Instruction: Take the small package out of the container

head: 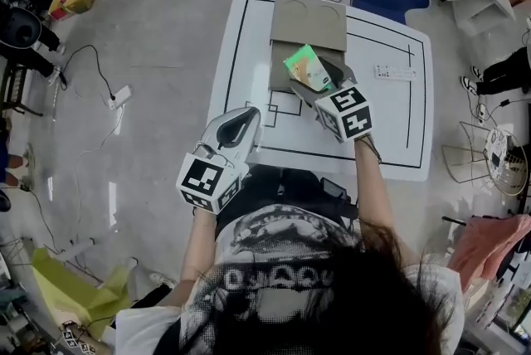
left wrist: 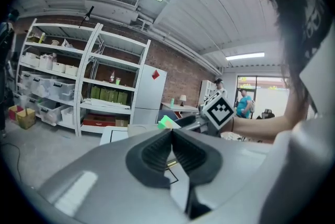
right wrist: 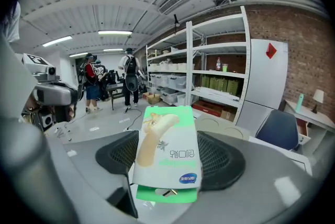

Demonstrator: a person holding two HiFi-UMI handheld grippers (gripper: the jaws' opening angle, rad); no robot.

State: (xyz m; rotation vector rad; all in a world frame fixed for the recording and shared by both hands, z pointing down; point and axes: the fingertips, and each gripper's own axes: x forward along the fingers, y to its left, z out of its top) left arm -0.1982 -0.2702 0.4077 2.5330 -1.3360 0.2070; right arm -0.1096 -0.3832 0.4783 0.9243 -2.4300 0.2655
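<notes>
- We have the small package (right wrist: 166, 144) clamped between the jaws of our right hand-held gripper (head: 323, 81). It is held up over the container (head: 309, 21) on the table (head: 390, 125).
- Our left hand-held gripper (left wrist: 171, 150) has its jaws pressed together on nothing. It sits near the table's front edge, well apart from the container.
- We judge the taking-out step almost done, since the package looks clear of the container.
- The next move calls for carrying the package sideways to a bare part of the table, lowering it, and only then parting the jaws.
</notes>
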